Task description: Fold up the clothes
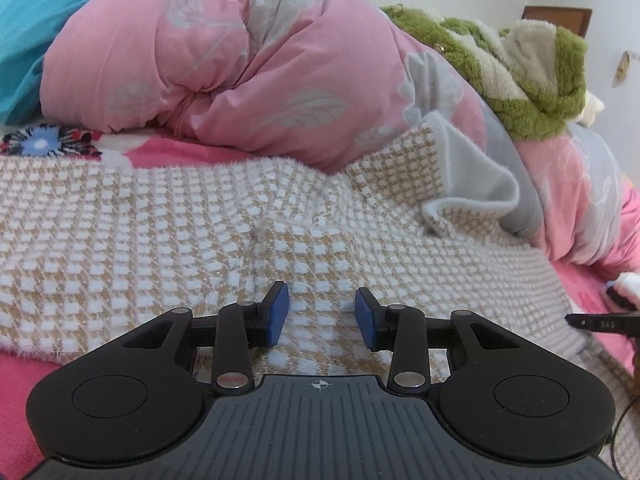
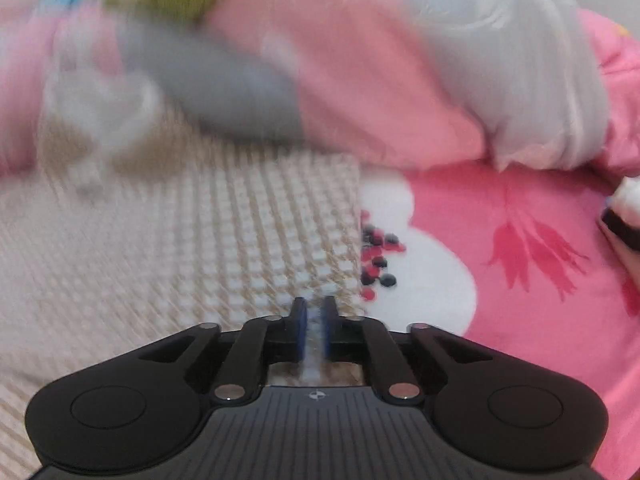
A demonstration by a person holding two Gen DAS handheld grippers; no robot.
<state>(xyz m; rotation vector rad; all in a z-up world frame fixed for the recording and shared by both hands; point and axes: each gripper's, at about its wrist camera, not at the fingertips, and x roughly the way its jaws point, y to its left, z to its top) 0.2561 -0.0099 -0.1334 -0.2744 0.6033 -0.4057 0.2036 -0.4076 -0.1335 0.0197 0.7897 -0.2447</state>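
A beige and white checked knit garment [image 1: 160,220] lies spread flat on the bed, one corner [image 1: 460,168] turned up to show a white lining. My left gripper [image 1: 322,312] hovers low over its near part, open, blue pads apart and nothing pinched between them. In the blurred right wrist view the same garment [image 2: 200,240] reaches to its right edge. My right gripper [image 2: 314,320] is shut at that edge, with a thin strip of the knit fabric between its pads.
A bulky pink quilt [image 1: 240,60] with grey leaf prints lies right behind the garment, with a green and cream fuzzy blanket [image 1: 520,60] on it. The pink flowered bedsheet [image 2: 520,260] extends to the right. A small black and white object [image 2: 624,216] sits at the right edge.
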